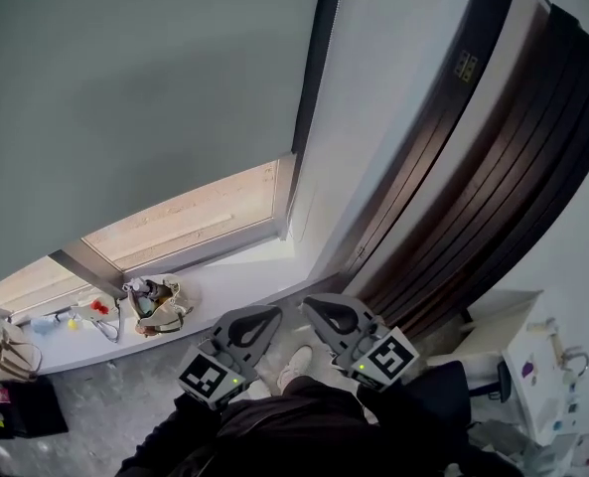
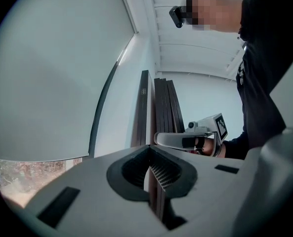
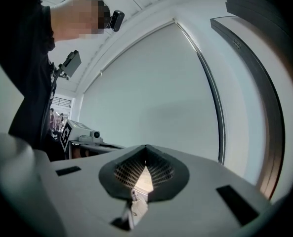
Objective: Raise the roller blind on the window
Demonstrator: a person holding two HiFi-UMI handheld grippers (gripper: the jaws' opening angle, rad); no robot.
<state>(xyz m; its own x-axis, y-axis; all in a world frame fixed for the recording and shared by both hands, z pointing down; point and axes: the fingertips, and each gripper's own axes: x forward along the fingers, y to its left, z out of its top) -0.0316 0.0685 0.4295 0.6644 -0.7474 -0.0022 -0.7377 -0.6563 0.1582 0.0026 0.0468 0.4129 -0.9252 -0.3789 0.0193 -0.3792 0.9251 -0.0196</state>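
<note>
Plainly this is the approach step, and nothing is gripped yet. The left gripper (image 1: 264, 318) and right gripper (image 1: 319, 309) are held side by side, low and close to the person's body, each with its jaws pressed together on nothing. Ahead of and above both tips hangs the grey roller blind (image 1: 145, 97). It is let down over most of the window (image 1: 190, 217), leaving only a bright strip of glass bare beneath its bottom edge, just above the sill (image 1: 234, 276). On the right gripper's side, a dark vertical line (image 1: 312, 78) runs down the blind's right edge; I cannot tell whether it is a pull chain or a side guide. Further out on that side, dark panels (image 1: 493, 167) lean against the wall. Next, I judge, one gripper must open, reach that edge and close on whatever control the blind has.
</note>
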